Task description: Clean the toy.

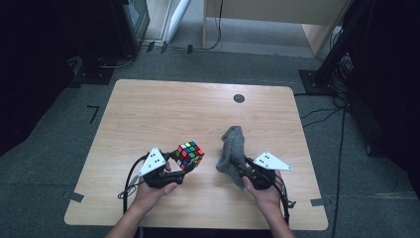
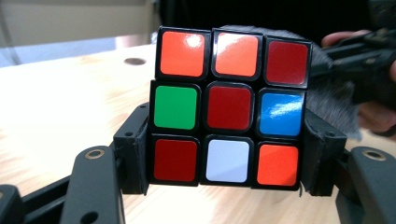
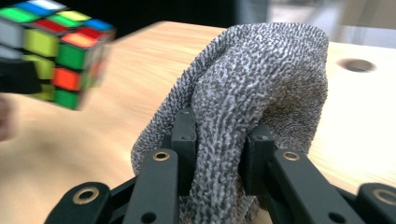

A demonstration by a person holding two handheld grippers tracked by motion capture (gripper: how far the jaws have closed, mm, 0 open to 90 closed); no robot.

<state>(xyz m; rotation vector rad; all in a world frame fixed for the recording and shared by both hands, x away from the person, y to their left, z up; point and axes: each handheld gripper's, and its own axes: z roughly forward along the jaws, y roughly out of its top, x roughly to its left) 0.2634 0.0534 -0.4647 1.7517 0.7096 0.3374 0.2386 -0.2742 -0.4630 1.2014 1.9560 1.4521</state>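
Cube (image 2: 229, 107) sits clamped in left gripper (image 2: 224, 158), cloth (image 3: 252, 107) in right gripper (image 3: 219, 154).

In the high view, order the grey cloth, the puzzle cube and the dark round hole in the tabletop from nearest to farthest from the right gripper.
1. Grey cloth: pinched in the right gripper, just left of the hand.
2. Puzzle cube: farther left, held by the left gripper.
3. Dark round hole: near the table's far edge.

— You're in a lab or test room, by the look of it: grey carpet floor (image 1: 59, 148), tape marks (image 1: 92, 113).

— Yes, dark equipment stands (image 1: 327, 64) and cables (image 1: 322, 116) ring your bare wooden table (image 1: 163, 109).
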